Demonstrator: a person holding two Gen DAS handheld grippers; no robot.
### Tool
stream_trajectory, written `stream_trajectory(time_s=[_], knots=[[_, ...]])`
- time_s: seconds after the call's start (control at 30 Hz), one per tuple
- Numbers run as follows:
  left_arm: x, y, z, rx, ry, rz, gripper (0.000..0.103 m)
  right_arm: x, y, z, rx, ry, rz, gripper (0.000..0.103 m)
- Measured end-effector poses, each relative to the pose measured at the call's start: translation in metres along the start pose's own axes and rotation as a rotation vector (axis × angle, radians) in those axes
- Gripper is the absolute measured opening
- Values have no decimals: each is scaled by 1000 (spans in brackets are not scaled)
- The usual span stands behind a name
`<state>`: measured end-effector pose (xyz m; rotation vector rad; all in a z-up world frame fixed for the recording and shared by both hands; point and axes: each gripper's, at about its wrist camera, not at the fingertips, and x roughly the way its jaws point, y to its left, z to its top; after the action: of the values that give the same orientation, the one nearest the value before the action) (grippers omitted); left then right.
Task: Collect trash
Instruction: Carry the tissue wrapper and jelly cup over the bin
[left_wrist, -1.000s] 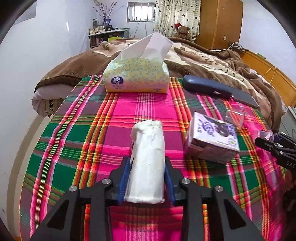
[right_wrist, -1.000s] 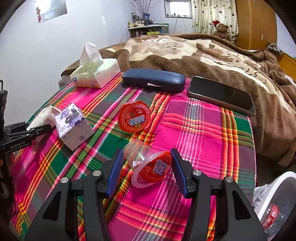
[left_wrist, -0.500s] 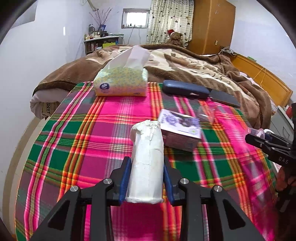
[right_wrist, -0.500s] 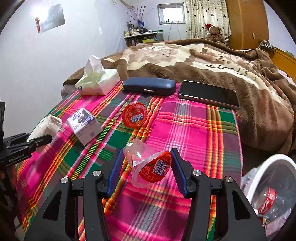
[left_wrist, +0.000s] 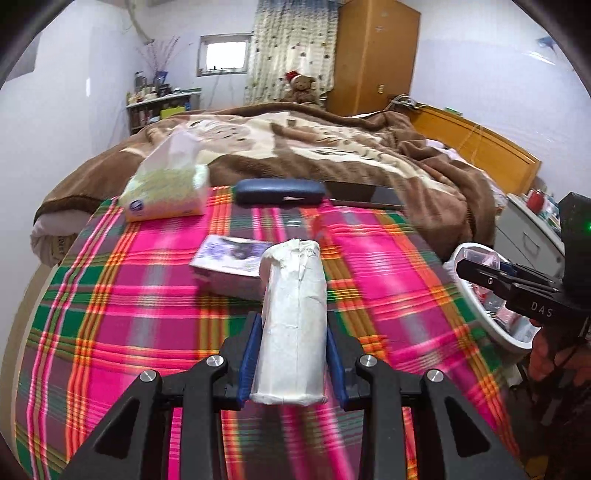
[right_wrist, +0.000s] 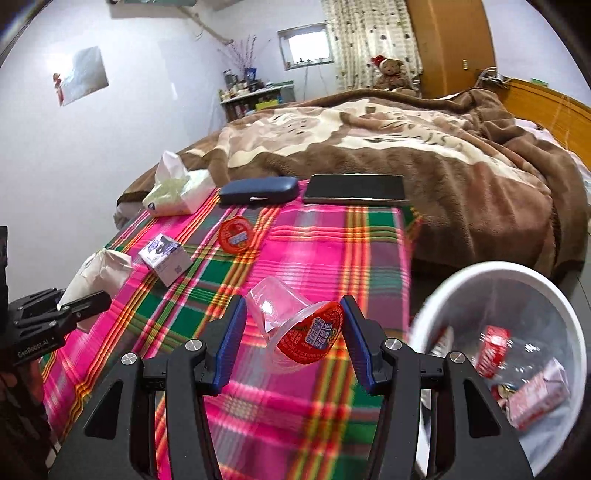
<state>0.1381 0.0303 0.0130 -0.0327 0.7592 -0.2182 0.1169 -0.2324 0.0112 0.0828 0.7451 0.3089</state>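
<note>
My left tongs (left_wrist: 291, 356) are clamped on a wad of white paper (left_wrist: 293, 317); my right tongs (right_wrist: 293, 341) pinch a clear jelly cup (right_wrist: 295, 328) with a red lid. Both loads ride above the plaid tabletop (right_wrist: 325, 254), so I judge this the carry step. The white bin (right_wrist: 443, 295) sits just right of my right tongs. Next, I should bring each load over its rim and let go.
</note>
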Motion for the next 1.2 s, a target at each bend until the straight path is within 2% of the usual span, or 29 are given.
stream_trajectory(time_s=[0.4,0.7,1.03,1.2], knots=[[-2,-78,2,97,-12,-100,34,-38,-46,-17,85,-36,-93,53],[11,-143,6,164,4,-200,34,-72,-95,-27,175,-74,-204,53],[33,-209,6,229,37,-287,34,-84,-135,-44,228,-59,-332,53],[50,-239,5,262,67,-313,34,-83,-149,-47,243,-40,-357,53]])
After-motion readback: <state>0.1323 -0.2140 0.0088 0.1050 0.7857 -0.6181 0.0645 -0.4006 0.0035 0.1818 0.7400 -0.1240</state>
